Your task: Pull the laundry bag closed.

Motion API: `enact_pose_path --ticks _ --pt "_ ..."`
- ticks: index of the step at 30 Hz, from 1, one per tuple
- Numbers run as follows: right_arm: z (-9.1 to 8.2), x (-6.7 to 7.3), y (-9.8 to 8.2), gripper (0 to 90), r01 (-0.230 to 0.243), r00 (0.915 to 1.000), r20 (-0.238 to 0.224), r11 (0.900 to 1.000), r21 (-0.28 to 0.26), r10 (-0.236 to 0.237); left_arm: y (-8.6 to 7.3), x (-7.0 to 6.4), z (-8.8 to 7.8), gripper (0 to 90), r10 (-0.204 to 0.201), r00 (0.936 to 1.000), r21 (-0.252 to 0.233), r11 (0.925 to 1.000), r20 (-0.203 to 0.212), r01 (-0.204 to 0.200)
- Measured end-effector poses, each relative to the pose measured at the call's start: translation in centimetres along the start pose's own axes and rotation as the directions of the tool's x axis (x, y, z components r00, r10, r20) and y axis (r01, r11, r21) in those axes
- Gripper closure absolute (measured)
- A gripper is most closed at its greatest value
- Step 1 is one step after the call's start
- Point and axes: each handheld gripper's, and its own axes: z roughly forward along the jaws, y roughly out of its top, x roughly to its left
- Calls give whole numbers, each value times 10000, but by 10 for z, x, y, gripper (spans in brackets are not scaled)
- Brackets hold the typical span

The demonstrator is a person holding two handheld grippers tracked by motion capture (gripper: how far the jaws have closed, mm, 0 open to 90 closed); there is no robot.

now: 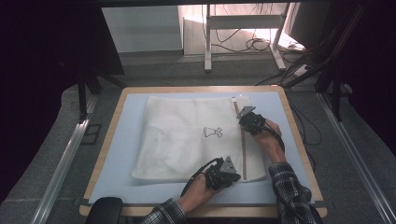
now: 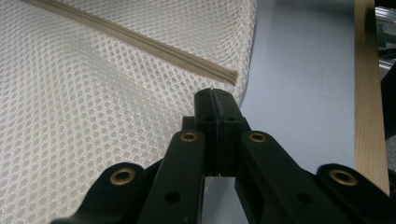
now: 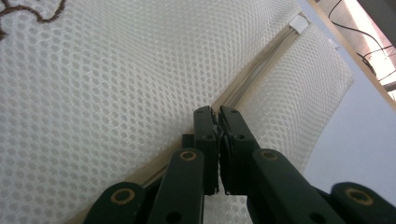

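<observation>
A white mesh laundry bag [image 1: 187, 140] with a small dark dress emblem [image 1: 212, 132] lies flat on the blue mat [image 1: 123, 154]. A tan zipper [image 1: 243, 154] runs along its right side. My left gripper [image 1: 236, 175] sits at the near end of the zipper [image 2: 140, 42], jaws shut at the bag's edge [image 2: 93, 116] with mesh pinched between the tips. My right gripper [image 1: 243, 125] rests farther up, jaws shut right on the zipper line [image 3: 261, 70]. What its tips [image 3: 215, 109] pinch is hidden by the jaws. A white tab [image 3: 299, 22] marks the zipper's far end.
The mat covers a wooden table whose rim [image 1: 110, 126] shows on every side. Bare blue mat [image 2: 299, 93] lies right of the bag, up to the wooden edge [image 2: 369, 93]. Beyond the table stand a metal frame [image 1: 208, 42], floor cables [image 1: 254, 44] and rails [image 1: 65, 158].
</observation>
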Motion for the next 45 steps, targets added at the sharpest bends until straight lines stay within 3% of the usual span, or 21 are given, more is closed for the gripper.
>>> enact_pose_path --ticks 45 --pt "47 -43 28 852 -672 9966 471 9977 -72 674 0 1 0 900 -149 9999 -13 9999 42 149"
